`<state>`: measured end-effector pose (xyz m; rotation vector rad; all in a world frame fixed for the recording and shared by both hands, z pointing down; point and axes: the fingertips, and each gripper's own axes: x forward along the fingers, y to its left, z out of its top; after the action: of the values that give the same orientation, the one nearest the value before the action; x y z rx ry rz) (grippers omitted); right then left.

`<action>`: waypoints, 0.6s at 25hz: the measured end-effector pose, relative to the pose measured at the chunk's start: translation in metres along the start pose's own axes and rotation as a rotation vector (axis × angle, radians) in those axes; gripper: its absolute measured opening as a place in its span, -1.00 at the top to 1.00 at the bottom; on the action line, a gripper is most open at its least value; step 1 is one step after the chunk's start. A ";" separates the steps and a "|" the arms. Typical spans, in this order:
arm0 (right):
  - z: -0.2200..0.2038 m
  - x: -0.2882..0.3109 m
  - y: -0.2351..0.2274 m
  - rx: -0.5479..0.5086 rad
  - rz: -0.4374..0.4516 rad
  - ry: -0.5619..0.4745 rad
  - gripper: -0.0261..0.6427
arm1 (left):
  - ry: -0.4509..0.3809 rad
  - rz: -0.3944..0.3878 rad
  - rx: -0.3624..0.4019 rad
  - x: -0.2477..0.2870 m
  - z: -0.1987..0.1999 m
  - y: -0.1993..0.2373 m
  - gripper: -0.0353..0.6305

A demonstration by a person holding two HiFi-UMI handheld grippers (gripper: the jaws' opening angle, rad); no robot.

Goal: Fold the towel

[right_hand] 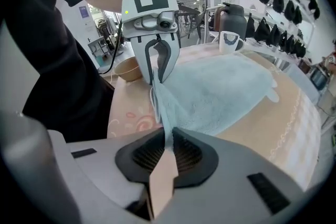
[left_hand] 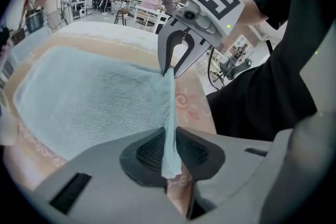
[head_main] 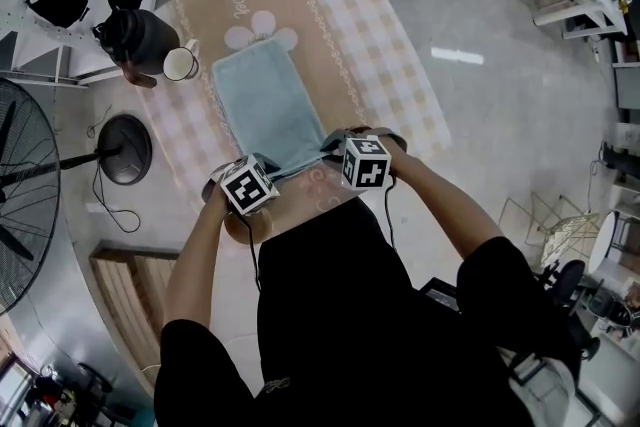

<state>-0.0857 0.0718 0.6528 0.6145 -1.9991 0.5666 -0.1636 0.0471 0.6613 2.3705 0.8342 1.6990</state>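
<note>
1. Since the towel (head_main: 262, 105) lies spread flat on the checked tablecloth (head_main: 390, 65) with only its near edge raised, I judge that the fold is just being started: the corners are gripped and the carry-over is not yet made.
2. With its jaws narrowed onto the cloth, the left gripper (left_hand: 169, 153) pinches a thin strip of the towel's near edge between its ribbed pads.
3. On the other near corner, the right gripper (right_hand: 167, 147) is clamped the same way, with towel fabric running up out of its pads. The two grippers sit close together at the table's near side.
4. What the next move calls for, as I read it, is lifting both corners together and carrying them over to the far edge, keeping them level so the edges meet squarely.
5. A white mug (head_main: 180, 63) and a dark jug (head_main: 140, 37) stand just beyond the towel's far left corner. That corner could brush the mug if the fold drifts left.
6. A wooden bowl (right_hand: 128, 68) sits at the near table edge by the left gripper, clear of the towel's path.
7. A floor fan (head_main: 20, 185) stands well apart from the table.
</note>
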 end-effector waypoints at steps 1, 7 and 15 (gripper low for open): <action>-0.003 -0.005 0.001 -0.005 0.005 0.002 0.79 | -0.011 -0.018 -0.013 0.000 0.005 -0.005 0.70; -0.016 -0.029 -0.005 -0.030 0.013 0.004 0.79 | -0.046 -0.040 -0.034 -0.003 0.031 -0.016 0.71; 0.007 -0.052 -0.028 -0.029 0.048 -0.063 0.80 | -0.072 -0.014 -0.095 -0.019 0.042 -0.004 0.71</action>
<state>-0.0502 0.0564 0.6075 0.5742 -2.0821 0.5520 -0.1320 0.0504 0.6281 2.3424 0.7401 1.6007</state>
